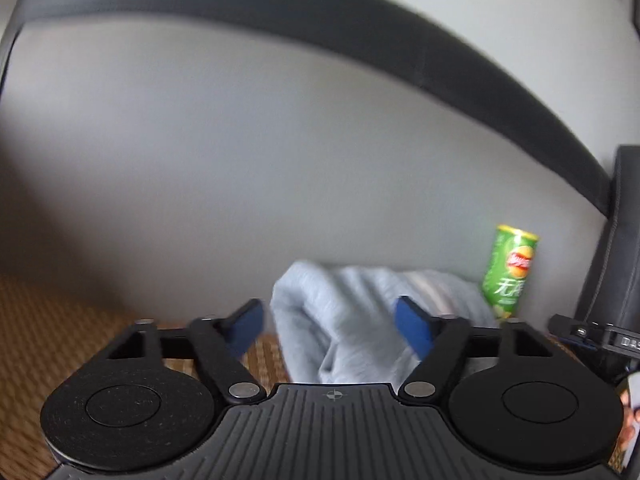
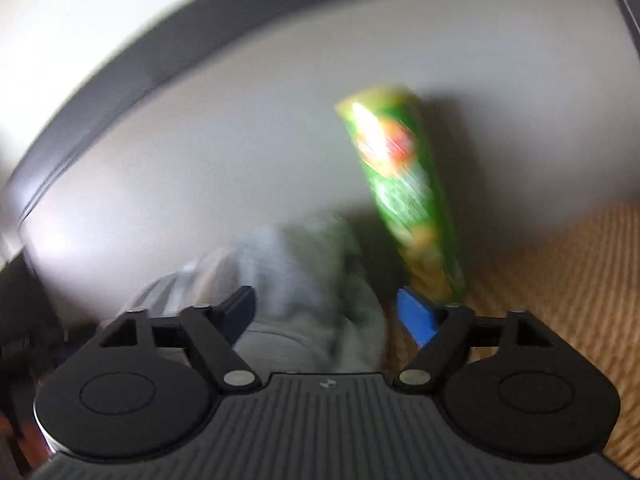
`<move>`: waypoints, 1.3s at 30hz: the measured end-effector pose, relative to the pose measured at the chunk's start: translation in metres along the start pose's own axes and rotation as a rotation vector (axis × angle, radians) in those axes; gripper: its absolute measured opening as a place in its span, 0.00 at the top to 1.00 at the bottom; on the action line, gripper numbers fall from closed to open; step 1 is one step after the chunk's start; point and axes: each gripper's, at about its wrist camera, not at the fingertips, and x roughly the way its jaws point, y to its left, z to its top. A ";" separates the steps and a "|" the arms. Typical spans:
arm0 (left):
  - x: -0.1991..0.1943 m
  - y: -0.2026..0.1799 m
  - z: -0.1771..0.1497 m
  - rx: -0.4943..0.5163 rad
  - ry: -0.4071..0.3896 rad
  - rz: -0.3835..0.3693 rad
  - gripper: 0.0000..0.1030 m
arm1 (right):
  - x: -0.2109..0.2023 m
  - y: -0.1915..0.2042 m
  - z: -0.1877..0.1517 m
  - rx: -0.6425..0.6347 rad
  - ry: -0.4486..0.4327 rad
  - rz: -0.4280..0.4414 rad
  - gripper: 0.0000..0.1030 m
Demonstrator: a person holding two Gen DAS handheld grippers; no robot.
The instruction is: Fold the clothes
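Note:
A crumpled light grey garment (image 1: 352,320) lies on a woven brown mat (image 1: 60,320) against a grey wall. My left gripper (image 1: 330,326) is open, its blue pads (image 1: 414,330) either side of the garment's near folds, not closed on it. In the right wrist view, which is blurred, the same garment (image 2: 304,292) lies between the fingers of my right gripper (image 2: 326,314), which is open too. The tip of the right gripper (image 1: 592,336) shows at the right edge of the left wrist view.
A tall green chip can (image 1: 510,272) stands upright by the wall, just right of the garment; it also shows in the right wrist view (image 2: 404,196), close to the right finger. A dark padded panel (image 1: 624,240) stands at the right. The mat (image 2: 560,280) extends rightward.

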 end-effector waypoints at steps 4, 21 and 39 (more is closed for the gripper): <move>0.017 -0.040 -0.006 0.221 0.077 -0.018 0.58 | 0.000 0.037 0.008 -0.122 0.004 0.033 0.51; 0.062 -0.046 -0.118 0.486 0.033 0.118 0.57 | 0.059 0.049 -0.096 -0.393 0.056 -0.085 0.51; -0.128 -0.085 -0.036 0.325 -0.004 0.294 0.00 | -0.116 0.080 -0.015 -0.331 0.082 -0.005 0.01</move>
